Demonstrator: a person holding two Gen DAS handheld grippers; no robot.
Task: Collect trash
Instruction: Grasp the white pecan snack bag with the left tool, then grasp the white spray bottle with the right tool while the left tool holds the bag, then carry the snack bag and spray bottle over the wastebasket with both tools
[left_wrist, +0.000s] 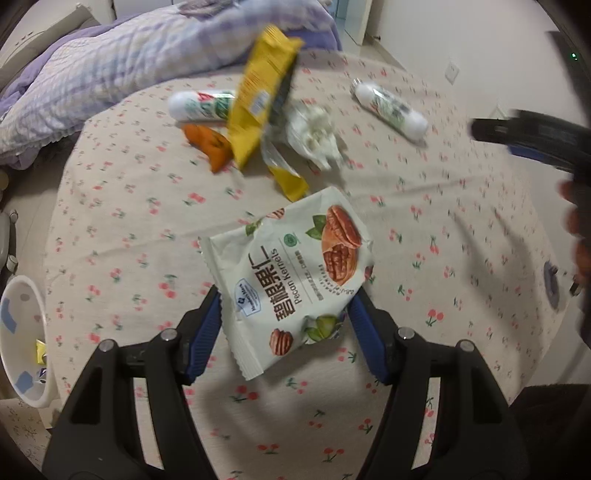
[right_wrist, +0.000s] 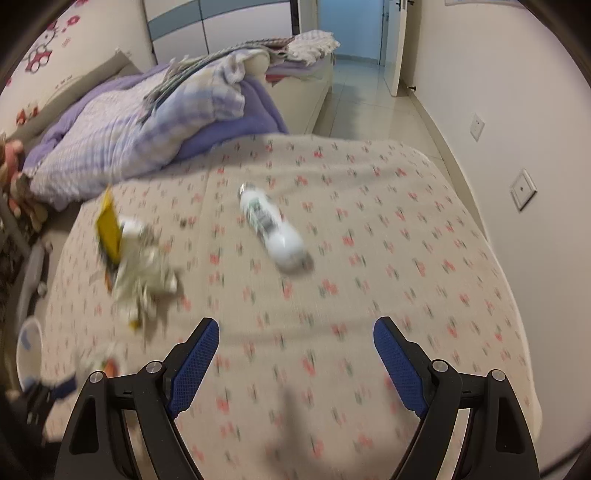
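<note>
In the left wrist view my left gripper (left_wrist: 284, 321) is open, its blue fingers on either side of a white pecan kernels packet (left_wrist: 291, 280) lying on the cherry-print bedsheet (left_wrist: 443, 229). Beyond it lie a yellow wrapper (left_wrist: 258, 99), an orange wrapper (left_wrist: 208, 146), a crumpled white tissue (left_wrist: 314, 129) and two white bottles, one on the left (left_wrist: 199, 105) and one on the right (left_wrist: 391, 109). My right gripper (right_wrist: 295, 354) is open and empty above the sheet; it also shows in the left wrist view (left_wrist: 524, 133). A white bottle (right_wrist: 273, 229) lies ahead of it, the trash pile (right_wrist: 136, 258) to its left.
A white bin (left_wrist: 22, 339) with some wrappers in it stands on the floor left of the bed; it also shows in the right wrist view (right_wrist: 27, 350). A purple quilt (left_wrist: 129, 62) is heaped at the head of the bed. A wall (right_wrist: 498, 110) runs along the right.
</note>
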